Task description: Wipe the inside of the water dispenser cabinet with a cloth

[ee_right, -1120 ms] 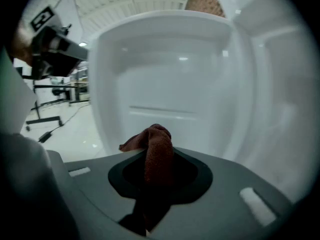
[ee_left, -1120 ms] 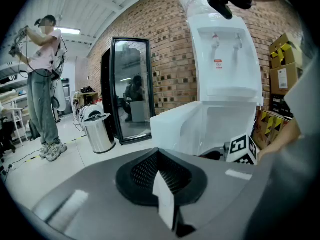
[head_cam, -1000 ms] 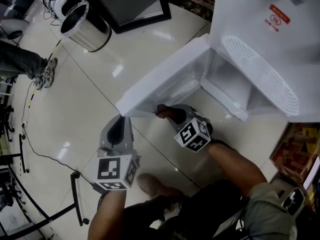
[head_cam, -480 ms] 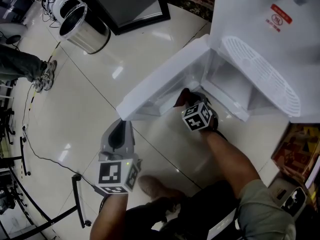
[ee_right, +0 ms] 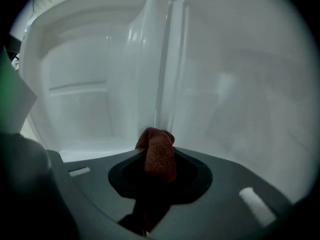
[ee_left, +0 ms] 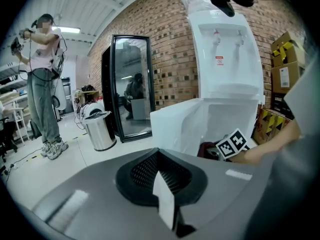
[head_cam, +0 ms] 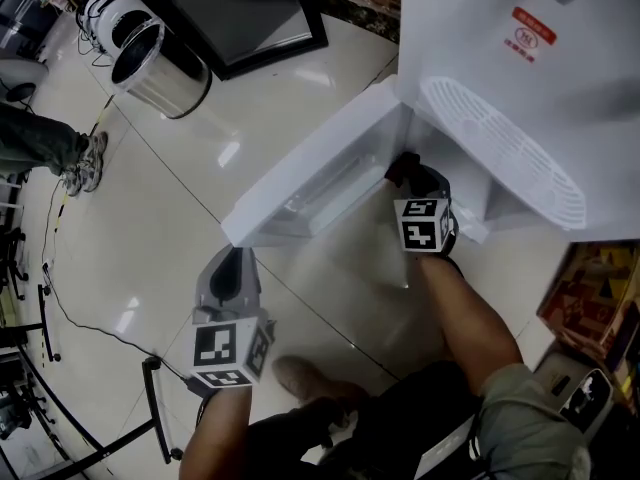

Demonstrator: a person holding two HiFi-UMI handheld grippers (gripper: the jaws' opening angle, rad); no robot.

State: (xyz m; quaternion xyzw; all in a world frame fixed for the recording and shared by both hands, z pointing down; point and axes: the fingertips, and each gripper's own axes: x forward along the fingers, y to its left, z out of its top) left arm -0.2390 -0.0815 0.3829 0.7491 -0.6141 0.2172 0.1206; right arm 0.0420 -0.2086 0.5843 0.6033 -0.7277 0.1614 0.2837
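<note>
**Inspector:** Cloth (ee_right: pixel 159 156), a dark red wad, is clenched between the jaws of the right gripper (head_cam: pixel 408 176). It sits at the mouth of the cabinet (ee_right: pixel 235 84), low in the water dispenser (head_cam: pixel 520 78). Contact with a wall cannot be confirmed.

**Assessor:** Recommended method?

**Inspector:** Press the wad flat to the white wall and stroke from the back corner outward. Then cover the cabinet's base and the seam beside the open door (head_cam: pixel 310 173). Light pressure is advised: only a small nub of cloth protrudes, so the hard jaws may scrape the plastic.

**Assessor:** Arm pose?

**Inspector:** Right forearm (head_cam: pixel 465 313) is extended forward and down, with the gripper pointing into the opening and its marker cube (head_cam: pixel 425 225) facing up. Left gripper (head_cam: pixel 228 268) hangs over the tiled floor (head_cam: pixel 150 198), near the door's free corner. Its jaws are closed on nothing, and it is idle.
</note>
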